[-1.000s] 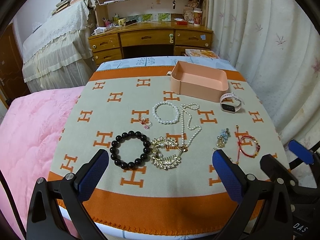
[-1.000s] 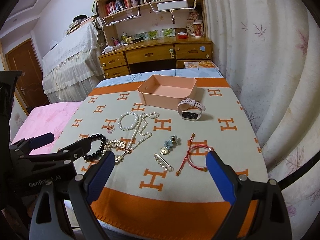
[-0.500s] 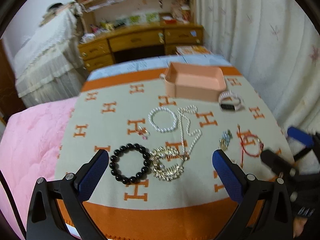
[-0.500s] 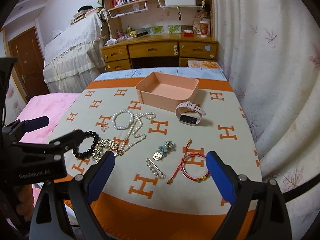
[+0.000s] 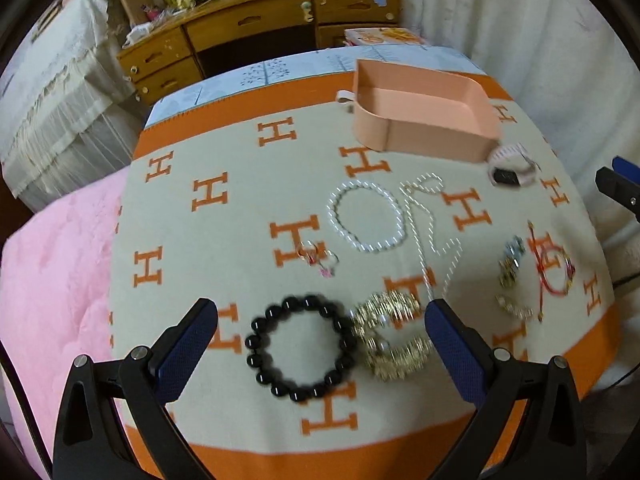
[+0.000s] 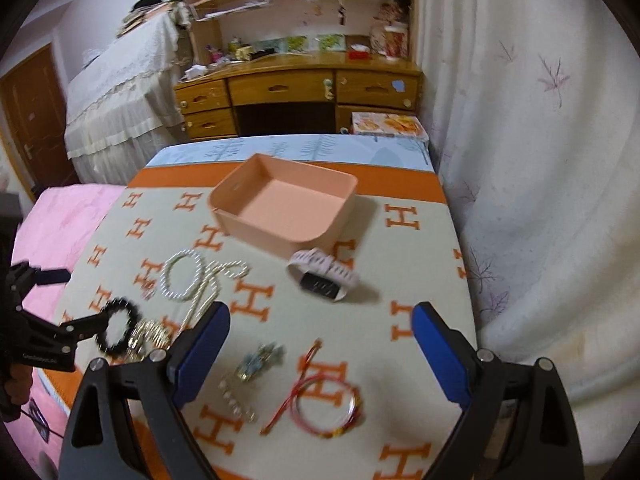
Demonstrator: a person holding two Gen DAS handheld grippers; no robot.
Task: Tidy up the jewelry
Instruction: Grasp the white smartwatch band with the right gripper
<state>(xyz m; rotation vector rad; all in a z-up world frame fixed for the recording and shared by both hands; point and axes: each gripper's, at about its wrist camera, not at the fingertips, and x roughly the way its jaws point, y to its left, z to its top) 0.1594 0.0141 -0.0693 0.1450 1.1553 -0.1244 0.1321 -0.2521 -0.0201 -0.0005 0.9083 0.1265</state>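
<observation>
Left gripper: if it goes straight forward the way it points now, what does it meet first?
Probably the black bead bracelet, which lies on the blanket just ahead between the open fingers of the left gripper. The gold piece touches its right side. Height above the blanket is unclear.

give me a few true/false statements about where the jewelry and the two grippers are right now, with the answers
1. The pink tray already holds the black bead bracelet. False: the tray is empty; the bracelet lies on the blanket.
2. The left gripper is open, with the black bead bracelet between its fingers. True.
3. The right gripper is shut on the red cord bracelet. False: it is open and the bracelet lies free.
4. The smartwatch lies on the blanket beside the tray. True.
5. The gold necklace lies next to the black bead bracelet. True.
</observation>
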